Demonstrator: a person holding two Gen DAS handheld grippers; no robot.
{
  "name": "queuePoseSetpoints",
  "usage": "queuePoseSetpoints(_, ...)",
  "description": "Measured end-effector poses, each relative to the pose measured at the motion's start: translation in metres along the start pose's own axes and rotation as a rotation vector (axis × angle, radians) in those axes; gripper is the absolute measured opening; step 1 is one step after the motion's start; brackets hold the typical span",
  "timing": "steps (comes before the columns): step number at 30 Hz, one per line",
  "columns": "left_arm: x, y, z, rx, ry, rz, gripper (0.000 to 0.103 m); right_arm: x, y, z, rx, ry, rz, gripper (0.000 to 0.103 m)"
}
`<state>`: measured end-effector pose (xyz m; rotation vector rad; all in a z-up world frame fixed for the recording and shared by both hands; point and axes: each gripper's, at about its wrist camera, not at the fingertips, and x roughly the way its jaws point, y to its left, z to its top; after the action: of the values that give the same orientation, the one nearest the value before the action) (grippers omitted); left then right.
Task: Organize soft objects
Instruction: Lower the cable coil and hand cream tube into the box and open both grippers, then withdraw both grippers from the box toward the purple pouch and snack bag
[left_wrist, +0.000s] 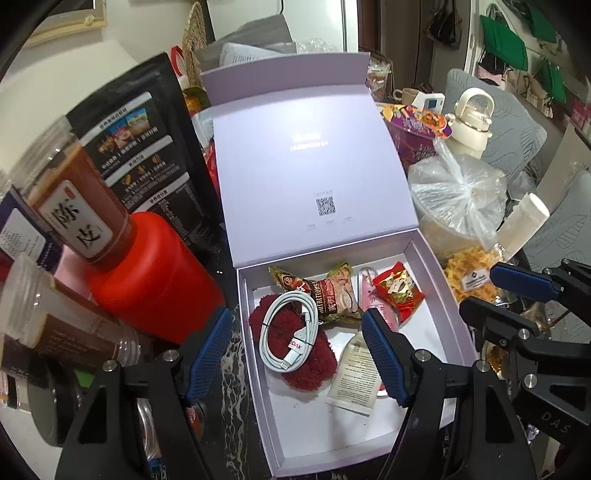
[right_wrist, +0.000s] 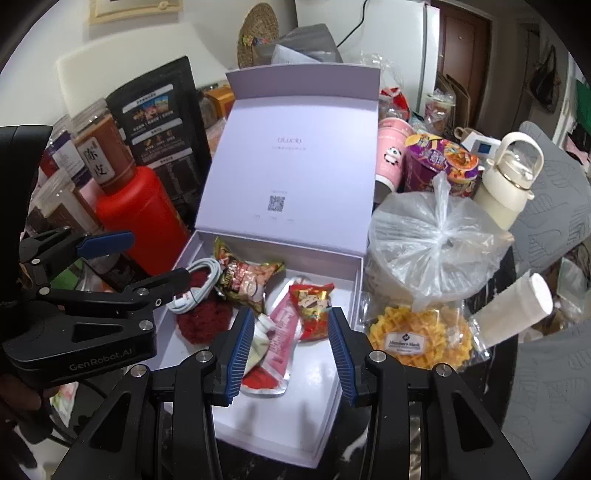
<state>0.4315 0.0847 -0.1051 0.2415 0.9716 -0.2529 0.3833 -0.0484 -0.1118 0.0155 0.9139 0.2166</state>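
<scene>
Red fuzzy cloth (left_wrist: 295, 354), cable (left_wrist: 286, 332) and packets (left_wrist: 334, 291) lie inside open box (left_wrist: 436, 295).

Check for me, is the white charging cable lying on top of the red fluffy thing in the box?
Yes, the coiled white charging cable rests on the red fluffy item inside the open white box.

Your white cable (left_wrist: 288, 328) covers the middle of the red fluffy pad (left_wrist: 295, 350); the left gripper's finger (left_wrist: 384, 354) cuts across the pink tube (left_wrist: 369, 295) and the white sachet (left_wrist: 354, 376) (its print is too small to read); the faint lettering in the box lid (left_wrist: 310, 173) is washed out; the jars (left_wrist: 33, 332) at left run off the frame.
</scene>
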Motion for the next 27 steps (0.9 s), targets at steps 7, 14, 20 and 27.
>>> queuePoseSetpoints(7,-0.042,-0.003,-0.002,-0.012,-0.052,0.009,0.073,-0.039,0.006,-0.001,-0.010,-0.055,-0.006,0.041)
queuePoseSetpoints(14,-0.089,-0.006,-0.006,-0.026,-0.121,0.018,0.073,-0.082,0.014,-0.006,-0.019,-0.124,-0.009,0.046)
queuePoseSetpoints(20,-0.120,-0.011,-0.012,-0.031,-0.166,0.036,0.082,-0.113,0.015,-0.013,-0.016,-0.177,-0.021,0.069)
queuePoseSetpoints(27,-0.155,-0.016,-0.022,-0.049,-0.228,0.062,0.096,-0.143,0.013,-0.024,-0.016,-0.223,-0.036,0.078)
